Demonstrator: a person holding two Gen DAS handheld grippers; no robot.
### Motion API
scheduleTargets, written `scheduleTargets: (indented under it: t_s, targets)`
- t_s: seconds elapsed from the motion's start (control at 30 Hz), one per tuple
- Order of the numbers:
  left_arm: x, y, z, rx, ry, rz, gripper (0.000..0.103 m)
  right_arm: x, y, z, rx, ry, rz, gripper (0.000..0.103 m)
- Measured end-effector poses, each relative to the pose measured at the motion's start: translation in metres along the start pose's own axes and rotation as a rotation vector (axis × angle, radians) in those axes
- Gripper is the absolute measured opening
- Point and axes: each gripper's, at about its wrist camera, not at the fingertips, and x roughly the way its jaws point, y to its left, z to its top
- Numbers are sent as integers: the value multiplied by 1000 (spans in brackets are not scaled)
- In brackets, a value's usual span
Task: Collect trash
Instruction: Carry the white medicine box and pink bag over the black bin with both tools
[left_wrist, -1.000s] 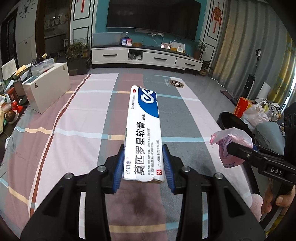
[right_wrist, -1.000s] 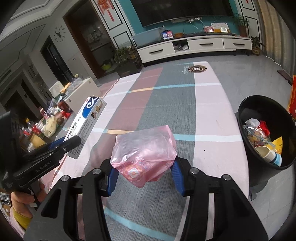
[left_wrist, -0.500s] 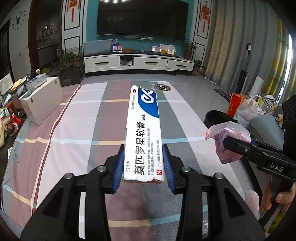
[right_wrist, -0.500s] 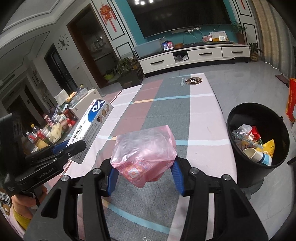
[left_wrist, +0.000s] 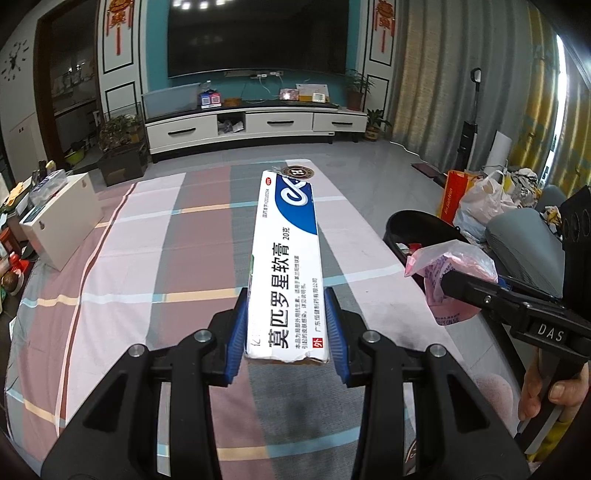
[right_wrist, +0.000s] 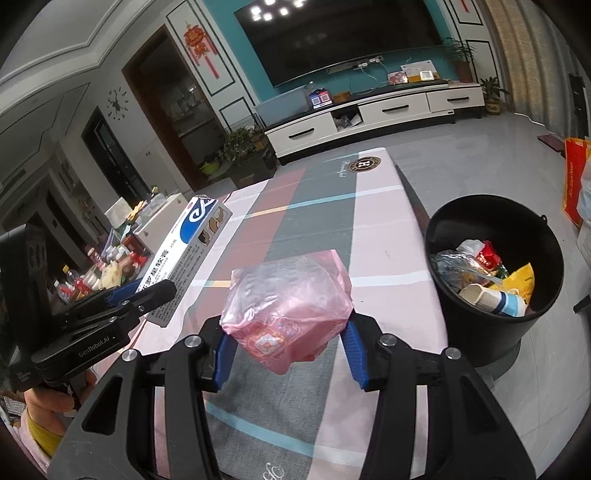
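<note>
home living room: big wall tv (left_wrist: 258, 35), white tv cabinet (left_wrist: 255, 125), potted plants (left_wrist: 356, 88), curtains (left_wrist: 436, 81).

The checked tablecloth (right_wrist: 373, 229) is lying bare across the frame's middle — open passage. At right the black bin (right_wrist: 495, 295) is standing open-topped, trash filling its bottom. A white box (left_wrist: 62, 218) and bottles (right_wrist: 92, 277) are crowding the left edge.

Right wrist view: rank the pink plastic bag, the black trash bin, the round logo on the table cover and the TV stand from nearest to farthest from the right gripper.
1. pink plastic bag: clamped in the right gripper.
2. black trash bin: on the floor, right of the table.
3. round logo: at the cover's far end.
4. TV stand: against the far wall.
</note>
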Motion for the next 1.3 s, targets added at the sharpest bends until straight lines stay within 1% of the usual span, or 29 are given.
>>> scheduleTargets:
  t_s: [0.23,0.6,1.03,1.3]
  targets:
    - [8,-21,6,40,5,-22,40,-9,-18,0,42,-24,-11,50]
    - [23,-43,16,83,12,-64,40,-23,-39,0,87,-55,-31,50]
    - [40,-74,31,138,10,-108,40,-41,-71,3,150,-112,-73,50]
    - [54,-90,39,185,11,-137,40,-51,-98,5,207,-147,-113,50]
